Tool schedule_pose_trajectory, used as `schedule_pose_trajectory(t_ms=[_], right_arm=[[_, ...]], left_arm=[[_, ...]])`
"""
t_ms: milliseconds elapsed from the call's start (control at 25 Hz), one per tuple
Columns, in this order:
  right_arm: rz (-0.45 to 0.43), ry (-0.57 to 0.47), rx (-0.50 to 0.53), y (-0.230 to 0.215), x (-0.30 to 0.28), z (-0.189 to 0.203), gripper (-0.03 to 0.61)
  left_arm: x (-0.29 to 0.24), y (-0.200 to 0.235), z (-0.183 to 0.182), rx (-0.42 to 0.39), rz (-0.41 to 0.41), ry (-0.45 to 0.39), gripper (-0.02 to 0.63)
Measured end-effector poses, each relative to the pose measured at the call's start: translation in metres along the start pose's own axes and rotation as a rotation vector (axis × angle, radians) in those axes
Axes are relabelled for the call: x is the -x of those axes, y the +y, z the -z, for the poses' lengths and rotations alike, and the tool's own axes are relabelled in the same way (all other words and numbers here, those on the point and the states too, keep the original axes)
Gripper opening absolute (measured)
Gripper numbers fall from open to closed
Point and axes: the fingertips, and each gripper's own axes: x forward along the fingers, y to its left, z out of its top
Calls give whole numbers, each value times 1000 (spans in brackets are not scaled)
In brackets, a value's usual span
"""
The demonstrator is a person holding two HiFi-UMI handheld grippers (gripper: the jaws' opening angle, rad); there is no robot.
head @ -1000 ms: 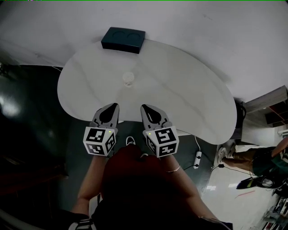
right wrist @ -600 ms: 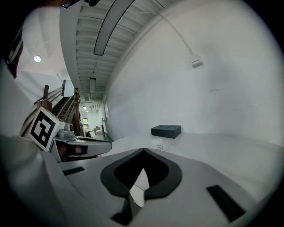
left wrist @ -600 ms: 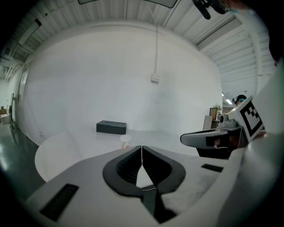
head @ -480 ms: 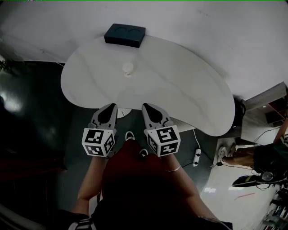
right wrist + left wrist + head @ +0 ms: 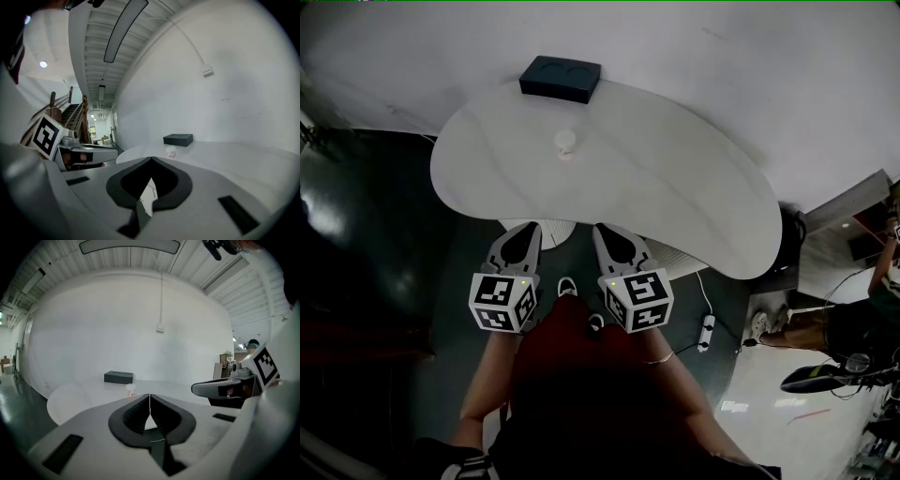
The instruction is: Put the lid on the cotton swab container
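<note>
Your left gripper (image 5: 528,228) and right gripper (image 5: 607,230) have drawn back off the table (image 5: 675,187), jaws pressed together on nothing, well apart from the cotton swab container (image 5: 565,142).

White desk (image 5: 675,187), curved kidney shape, plain top. Dark flat box (image 5: 561,79) w/ two round hollows in its top sits at desk's far edge, towards the left end. Small white cotton swab container (image 5: 565,142) stands near it, inward from that edge, not touching. Lid on or off: can't tell.
</note>
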Motion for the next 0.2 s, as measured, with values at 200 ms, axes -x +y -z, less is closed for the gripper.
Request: schedule_pose_trajectory(t_ms=[200], right_arm=[[-13, 7, -17, 5, 14, 2, 14]], left_arm=[[13, -7, 1, 2, -14, 16, 25]])
